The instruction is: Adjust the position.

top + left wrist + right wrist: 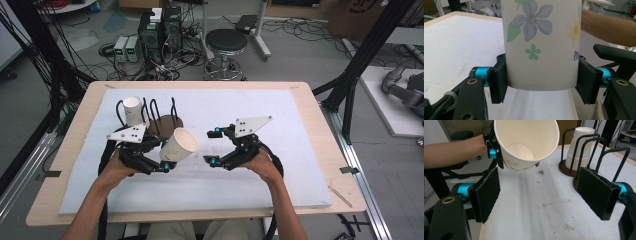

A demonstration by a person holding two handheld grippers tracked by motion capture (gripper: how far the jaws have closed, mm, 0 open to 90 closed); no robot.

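Flowers, printed in lilac, green and yellow, cover the side of the paper cup (541, 45) that we see clamped in the left tongs (541, 80), whose two black pads press on its lower wall from either side. From the high view the same paper cup (179, 145) hangs tilted above the worktop (300, 90), its open mouth turned toward the right tongs (215, 147), and it sits just off the left tongs (165, 155) at the end of the person's left hand (117, 167). The right tongs (541, 195) stand spread apart with nothing between their rough black pads, and through that gap we look straight into the cup's white inside (524, 147), which floats clear of them. The right hand (262, 167) holds its tool near the middle of the white foam sheet (250, 190) that lies on the wooden worktop. Behind the left hand we make out a dark round rack (167, 122) with black wire loops, and a stack of paper cups (132, 110) rests in it, leaning a little; in the right gripper view that stack of cups (579, 147) stands nested between the wire loops (599, 147) on the brown base. The sheet shows some brown smudges and crumbs below the held cup. Beyond the worktop a round black stool (226, 42) and computer cases (160, 30) stand on the floor.
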